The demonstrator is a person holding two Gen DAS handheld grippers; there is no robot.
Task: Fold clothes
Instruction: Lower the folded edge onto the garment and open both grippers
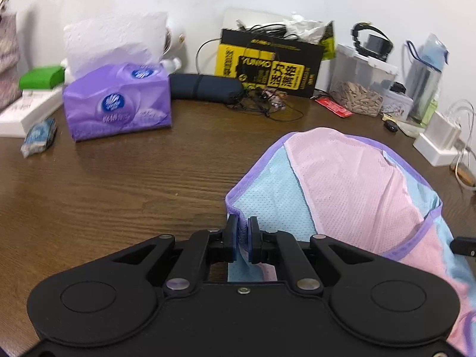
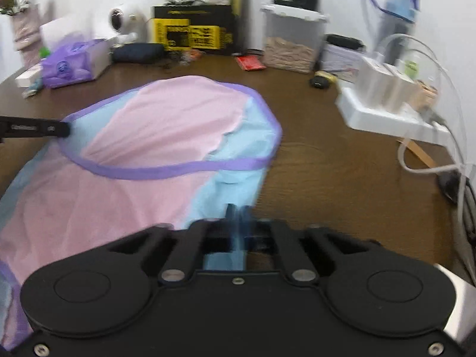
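Note:
A pink and light-blue mesh garment (image 1: 342, 184) with purple trim lies partly lifted on the brown wooden table (image 1: 119, 184). My left gripper (image 1: 243, 226) is shut on the garment's left edge, with purple trim and blue cloth pinched between the pads. In the right wrist view the same garment (image 2: 166, 125) spreads to the left, and my right gripper (image 2: 238, 211) is shut on its light-blue right edge. The left gripper (image 2: 64, 129) shows there as a black finger at the garment's far left side. That view is blurred.
Along the back wall stand a purple tissue pack (image 1: 119, 101), a dark pouch (image 1: 202, 86), a yellow-black box (image 1: 267, 65), a clear container of seeds (image 1: 360, 86) and a water bottle (image 1: 425, 77). A white power strip (image 2: 386, 116) with cables sits at the right.

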